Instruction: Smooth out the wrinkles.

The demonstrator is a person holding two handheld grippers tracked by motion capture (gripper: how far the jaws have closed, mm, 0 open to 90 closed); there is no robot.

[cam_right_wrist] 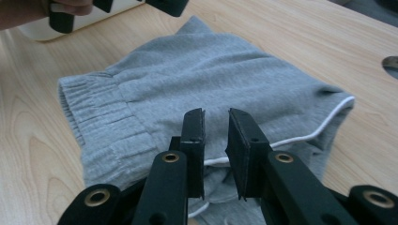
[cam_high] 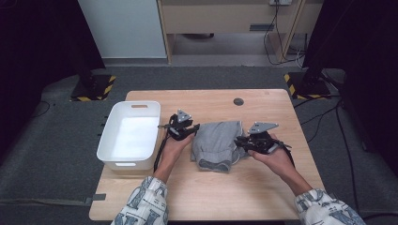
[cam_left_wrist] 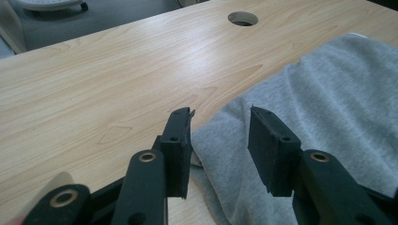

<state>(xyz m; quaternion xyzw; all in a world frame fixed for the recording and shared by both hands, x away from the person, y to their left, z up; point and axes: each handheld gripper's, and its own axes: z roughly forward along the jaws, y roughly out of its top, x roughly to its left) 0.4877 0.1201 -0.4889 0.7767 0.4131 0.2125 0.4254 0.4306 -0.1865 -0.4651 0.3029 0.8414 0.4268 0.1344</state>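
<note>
A folded pair of grey sweat shorts (cam_high: 216, 140) with an elastic waistband and a white cord lies mid-table. My left gripper (cam_high: 191, 129) is at the shorts' left edge. In the left gripper view its jaws (cam_left_wrist: 220, 115) stand apart over the grey cloth's (cam_left_wrist: 328, 93) edge, and the pads do not press it. My right gripper (cam_high: 239, 140) is at the shorts' right edge. In the right gripper view its jaws (cam_right_wrist: 217, 112) are a narrow gap apart above the grey cloth (cam_right_wrist: 197, 70), with the white cord (cam_right_wrist: 319, 131) running under them.
A white plastic bin (cam_high: 105, 145) stands at the table's left side, close beside the left hand. A round cable hole (cam_high: 238, 101) lies in the wooden tabletop (cam_high: 211, 187) beyond the shorts. The floor around is grey carpet.
</note>
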